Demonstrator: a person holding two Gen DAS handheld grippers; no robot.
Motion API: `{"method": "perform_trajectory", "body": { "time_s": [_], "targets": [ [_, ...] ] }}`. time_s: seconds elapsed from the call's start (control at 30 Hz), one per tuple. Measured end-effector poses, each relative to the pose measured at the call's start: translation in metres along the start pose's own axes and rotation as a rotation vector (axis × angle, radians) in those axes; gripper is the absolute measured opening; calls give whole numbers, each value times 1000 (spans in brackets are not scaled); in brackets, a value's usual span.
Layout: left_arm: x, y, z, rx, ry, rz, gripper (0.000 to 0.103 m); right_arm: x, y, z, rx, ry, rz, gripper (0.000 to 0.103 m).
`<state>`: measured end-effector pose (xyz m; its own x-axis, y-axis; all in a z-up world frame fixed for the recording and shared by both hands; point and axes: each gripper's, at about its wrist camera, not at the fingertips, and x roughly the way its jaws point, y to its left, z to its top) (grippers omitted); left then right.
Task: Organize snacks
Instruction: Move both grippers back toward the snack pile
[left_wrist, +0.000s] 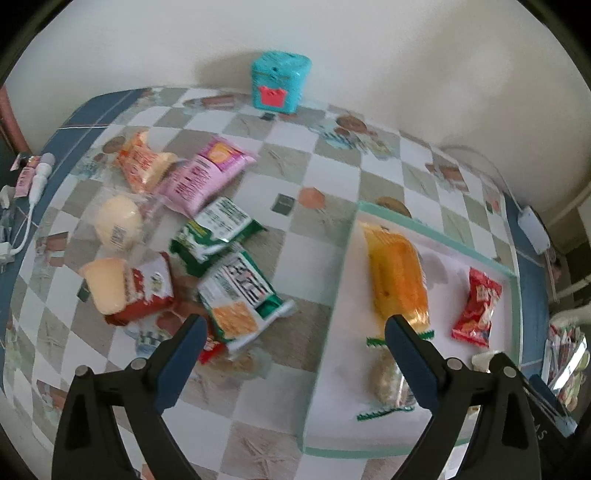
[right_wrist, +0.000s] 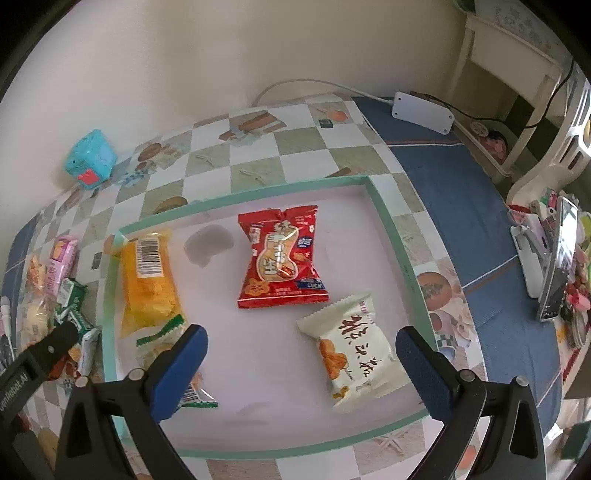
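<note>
A white tray with a green rim (left_wrist: 343, 387) (right_wrist: 295, 448) lies on the checkered tablecloth. It holds an orange packet (left_wrist: 399, 277) (right_wrist: 147, 280), a red packet (left_wrist: 478, 310) (right_wrist: 282, 258), a cream packet (right_wrist: 360, 354) and a clear green-edged packet (left_wrist: 386, 376). Loose snacks are piled left of the tray: a pink bag (left_wrist: 205, 173), green packets (left_wrist: 216, 230) and a red cake packet (left_wrist: 142, 291). My left gripper (left_wrist: 295, 326) is open and empty above the table between the pile and the tray. My right gripper (right_wrist: 299, 339) is open over the tray, with the cream packet beside its right finger, not pressed.
A teal box (left_wrist: 279, 83) (right_wrist: 90, 158) stands against the back wall. A white adapter with a cable (right_wrist: 423, 112) lies on the table's far right corner. A phone on a stand (right_wrist: 557, 258) and clutter sit at the right. White cables (left_wrist: 37, 177) lie on the left edge.
</note>
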<state>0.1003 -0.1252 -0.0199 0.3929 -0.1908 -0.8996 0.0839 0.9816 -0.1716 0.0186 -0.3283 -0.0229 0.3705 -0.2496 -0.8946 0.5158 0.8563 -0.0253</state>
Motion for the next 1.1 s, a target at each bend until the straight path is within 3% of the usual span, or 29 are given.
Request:
{"method": "perform_trajectory", "body": {
  "time_s": [0.3, 0.4, 0.77, 1.0, 1.1],
  "targets": [
    [-29, 36, 17, -46, -149, 90, 97, -15, 17, 4, -24, -66, 4, 103],
    [-38, 51, 21, -77, -187, 67, 97, -19, 24, 5, -31, -80, 9, 103],
    [-57, 122, 27, -262, -228, 85, 97, -38, 79, 6, -114, -171, 122, 103],
    [-66, 169, 27, -355, -245, 93, 97, -39, 136, -3, -216, -174, 189, 103],
    [-60, 190, 23, -412, -232, 132, 100, -37, 163, -10, -269, -165, 217, 103]
  ]
}}
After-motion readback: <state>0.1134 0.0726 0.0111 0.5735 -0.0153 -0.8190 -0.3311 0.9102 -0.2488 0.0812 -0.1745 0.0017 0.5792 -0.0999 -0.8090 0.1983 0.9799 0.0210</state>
